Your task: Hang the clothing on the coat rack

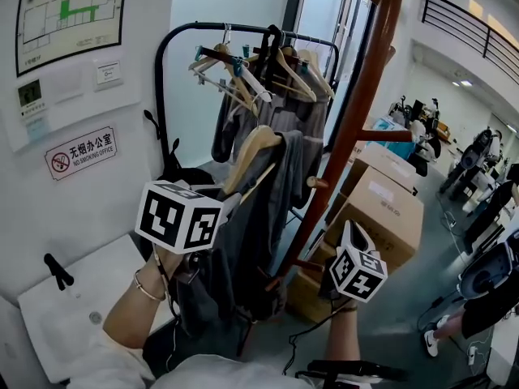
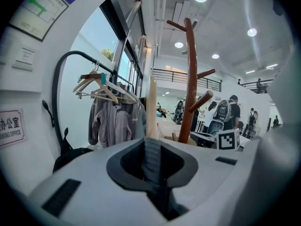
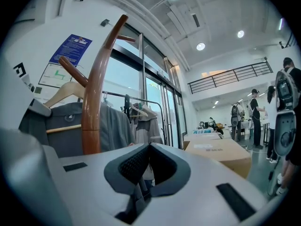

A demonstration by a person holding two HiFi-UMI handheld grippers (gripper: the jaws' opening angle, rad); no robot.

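Note:
A dark grey garment (image 1: pixel 258 217) hangs on a wooden hanger (image 1: pixel 255 146) right in front of me. My left gripper (image 1: pixel 229 194) is shut on the hanger, which it holds just left of the brown coat rack (image 1: pixel 357 112). In the left gripper view, grey cloth and the pale wood of the hanger (image 2: pixel 153 112) sit between the jaws of the left gripper (image 2: pixel 151 157), with the rack (image 2: pixel 190 79) beyond. My right gripper (image 1: pixel 353 237) is lower, right of the rack's pole. Its jaws are together (image 3: pixel 146 173) with nothing seen between them; the rack (image 3: pixel 91 107) and the garment (image 3: pixel 61 126) lie to its left.
A black clothes rail (image 1: pixel 166 63) behind holds several hangers and grey jackets (image 1: pixel 284 112). Cardboard boxes (image 1: pixel 381 205) stand right of the rack's foot. A white cabinet (image 1: pixel 89 298) is at the lower left against the wall. People (image 1: pixel 486 298) stand at the far right.

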